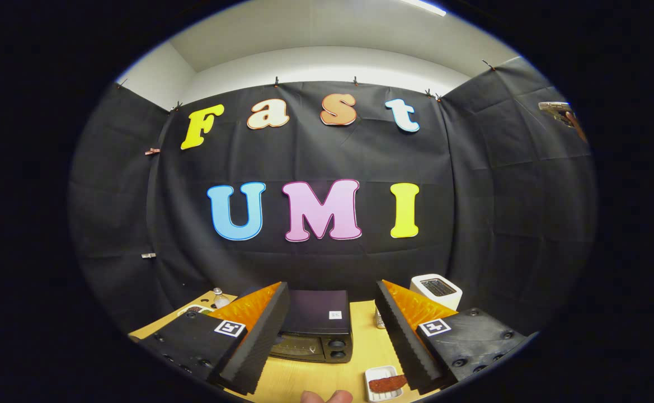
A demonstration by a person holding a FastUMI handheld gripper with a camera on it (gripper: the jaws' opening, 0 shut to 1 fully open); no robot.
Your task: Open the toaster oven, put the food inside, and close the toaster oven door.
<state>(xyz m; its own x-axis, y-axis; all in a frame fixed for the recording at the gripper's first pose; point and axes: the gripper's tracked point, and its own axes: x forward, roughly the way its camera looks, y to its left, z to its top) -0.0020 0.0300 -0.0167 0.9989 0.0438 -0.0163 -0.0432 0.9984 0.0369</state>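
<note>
A black toaster oven (316, 330) stands on the wooden table (366, 336), just ahead of my fingers and between them, with its glass door closed. A brown piece of food (387, 383) lies in a small white dish (376, 394) close to the inner side of the right finger (410, 347). My gripper (332, 341) is held above the table with its black ridged fingers spread wide apart and nothing between them. The left finger (257, 347) overlaps the oven's left side.
A white pop-up toaster (436, 290) stands at the back right of the table. A small bottle (220, 298) and a round dish (195, 309) sit at the back left. A small shaker (379, 320) stands to the right of the oven. Fingertips of a hand (327, 397) show at the table's near edge.
</note>
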